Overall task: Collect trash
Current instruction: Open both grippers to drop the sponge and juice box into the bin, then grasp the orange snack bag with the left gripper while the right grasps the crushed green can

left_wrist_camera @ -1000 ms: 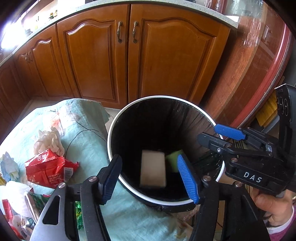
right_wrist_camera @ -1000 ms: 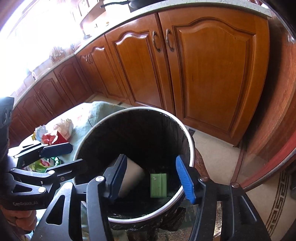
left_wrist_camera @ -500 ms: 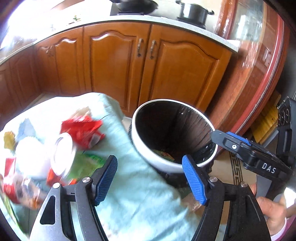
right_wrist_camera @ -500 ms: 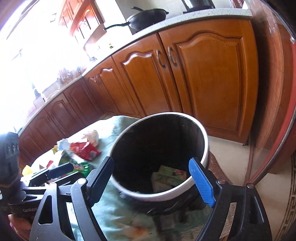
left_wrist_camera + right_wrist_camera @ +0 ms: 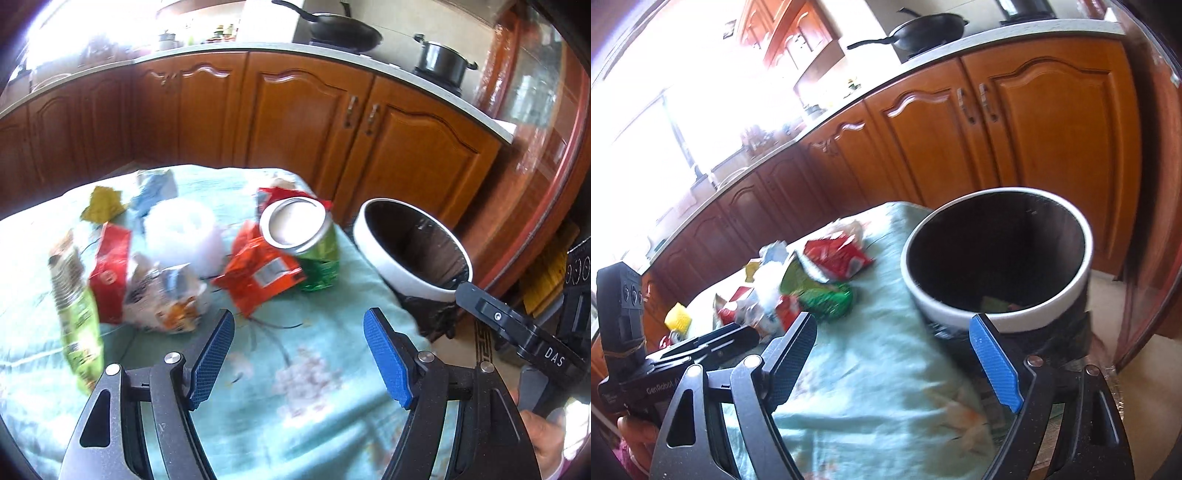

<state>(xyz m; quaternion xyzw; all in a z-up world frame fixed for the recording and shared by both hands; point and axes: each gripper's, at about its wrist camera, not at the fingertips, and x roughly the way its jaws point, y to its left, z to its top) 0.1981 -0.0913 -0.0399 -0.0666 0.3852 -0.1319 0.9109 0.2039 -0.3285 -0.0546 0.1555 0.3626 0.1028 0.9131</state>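
Left wrist view has us over the table, left gripper [image 5: 299, 354] spread apart with nothing between its blue pads. Our right gripper [image 5: 894, 354] also stands wide and empty, its jaws having just been opening. We judge this the reach for the next piece: trash waits on the pale green tablecloth [image 5: 295, 387], a green can [image 5: 301, 236] propped on an orange wrapper [image 5: 258, 273], a red packet [image 5: 109, 266] and crumpled white tissue [image 5: 181, 232] beside them. The white-rimmed bin [image 5: 997, 266] stands just off the table's edge (some rubbish already inside). Next we'd straddle one piece, then pinch. Behind run wooden cabinets [image 5: 314, 122] and a counter carrying a black pan [image 5: 343, 31].
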